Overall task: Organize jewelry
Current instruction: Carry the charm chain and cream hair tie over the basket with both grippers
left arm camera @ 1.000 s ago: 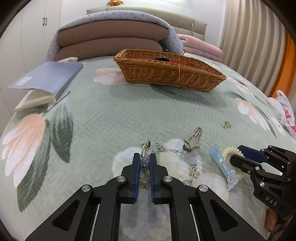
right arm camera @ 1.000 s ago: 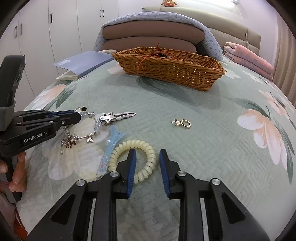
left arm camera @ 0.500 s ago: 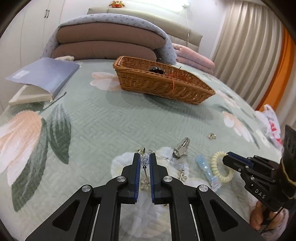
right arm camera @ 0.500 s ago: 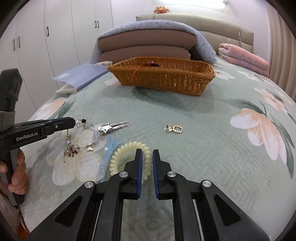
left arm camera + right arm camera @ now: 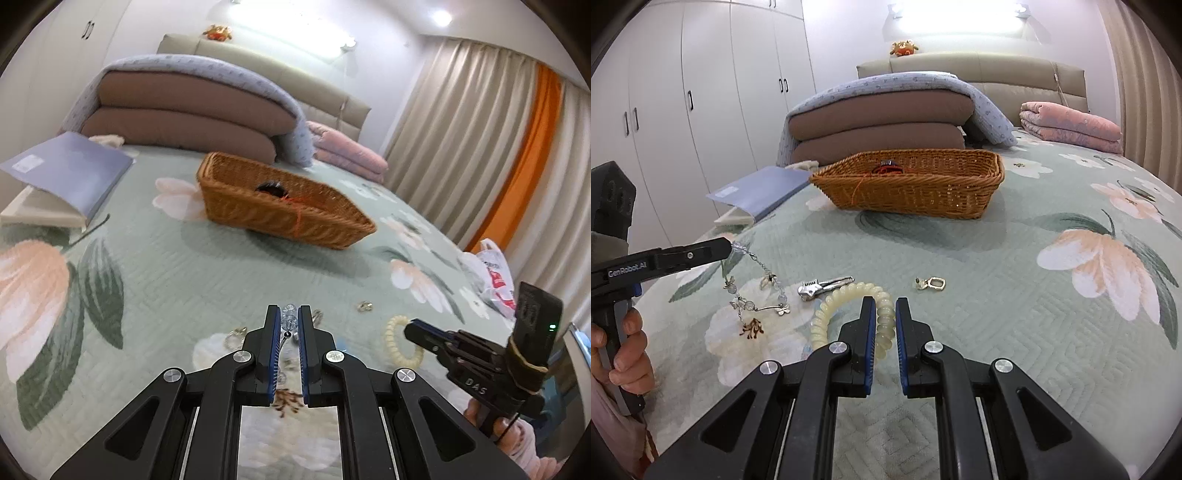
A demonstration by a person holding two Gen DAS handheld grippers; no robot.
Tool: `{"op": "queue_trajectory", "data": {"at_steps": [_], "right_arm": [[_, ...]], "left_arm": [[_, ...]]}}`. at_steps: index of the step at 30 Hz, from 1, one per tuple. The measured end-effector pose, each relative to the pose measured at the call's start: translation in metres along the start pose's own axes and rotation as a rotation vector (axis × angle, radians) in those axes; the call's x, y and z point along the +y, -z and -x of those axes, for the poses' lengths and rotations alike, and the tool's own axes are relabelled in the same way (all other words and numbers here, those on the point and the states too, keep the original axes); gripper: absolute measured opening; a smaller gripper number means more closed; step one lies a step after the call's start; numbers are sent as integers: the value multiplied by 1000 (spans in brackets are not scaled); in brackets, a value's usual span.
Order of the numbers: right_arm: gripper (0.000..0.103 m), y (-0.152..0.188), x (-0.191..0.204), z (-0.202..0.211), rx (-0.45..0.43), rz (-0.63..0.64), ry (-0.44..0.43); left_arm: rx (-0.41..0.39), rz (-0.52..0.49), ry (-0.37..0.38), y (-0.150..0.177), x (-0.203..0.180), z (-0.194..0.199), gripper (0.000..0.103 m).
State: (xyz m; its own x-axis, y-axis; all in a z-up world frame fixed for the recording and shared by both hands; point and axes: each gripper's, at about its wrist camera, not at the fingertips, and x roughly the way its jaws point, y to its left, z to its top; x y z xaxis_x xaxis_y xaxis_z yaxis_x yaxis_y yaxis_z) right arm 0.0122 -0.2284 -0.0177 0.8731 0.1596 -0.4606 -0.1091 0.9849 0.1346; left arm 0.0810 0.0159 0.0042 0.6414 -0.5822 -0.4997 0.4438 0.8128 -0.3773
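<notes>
Left gripper (image 5: pixel 289 314): clamped on bracelet (image 5: pixel 753 284), which dangles from its tips. Right gripper (image 5: pixel 885 306): clamped on hair tie (image 5: pixel 849 295), basket (image 5: pixel 912 182) well beyond.

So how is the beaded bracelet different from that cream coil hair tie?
The beaded bracelet is thin chain with clear beads and charms; the coil hair tie is one thick cream spiral. The bracelet dangles from the left tool; the hair tie sits pinched in the right tool. Both are gripped.
</notes>
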Motion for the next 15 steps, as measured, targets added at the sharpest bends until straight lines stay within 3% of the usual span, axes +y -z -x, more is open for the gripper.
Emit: {"op": "queue_trajectory", "data": {"at_steps": [8, 15], "right_arm": [[12, -3, -3, 5, -22, -18, -16], [12, -23, -7, 12, -43, -43, -34]], "left_arm": [[-50, -33, 51, -11, -11, 19, 9], [-65, -70, 51, -30, -25, 24, 9]]}}
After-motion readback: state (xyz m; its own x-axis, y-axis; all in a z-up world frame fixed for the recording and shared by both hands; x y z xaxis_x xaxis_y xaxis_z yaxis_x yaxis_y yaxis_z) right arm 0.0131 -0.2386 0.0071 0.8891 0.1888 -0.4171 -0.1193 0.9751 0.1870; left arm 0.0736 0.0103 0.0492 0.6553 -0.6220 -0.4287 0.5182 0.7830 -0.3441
